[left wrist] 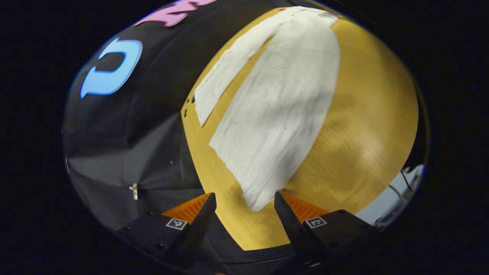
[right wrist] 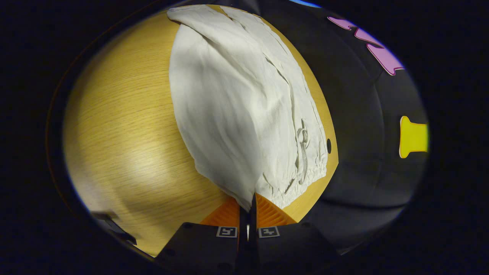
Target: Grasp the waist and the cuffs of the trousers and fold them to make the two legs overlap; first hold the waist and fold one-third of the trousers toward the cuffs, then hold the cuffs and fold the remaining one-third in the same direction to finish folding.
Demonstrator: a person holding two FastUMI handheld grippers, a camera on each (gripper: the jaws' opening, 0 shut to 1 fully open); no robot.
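White trousers (left wrist: 275, 110) lie spread on the wooden table (left wrist: 366, 126). In the left gripper view the two legs run away from me, and the nearer leg's cuff (left wrist: 258, 198) ends between the fingers of my left gripper (left wrist: 244, 202), which stands open around it. In the right gripper view the trousers (right wrist: 229, 107) show their waist end with a drawstring (right wrist: 302, 147) near me. My right gripper (right wrist: 247, 204) is shut on the corner of the waist (right wrist: 244, 196), and that part of the cloth is lifted a little.
The table's far edge (right wrist: 332, 152) meets the black cloth wall (right wrist: 366, 126). A small dark hole (right wrist: 329, 146) sits in the tabletop beside the waist. Bare wood (right wrist: 126, 130) spreads to the left of the trousers in the right gripper view.
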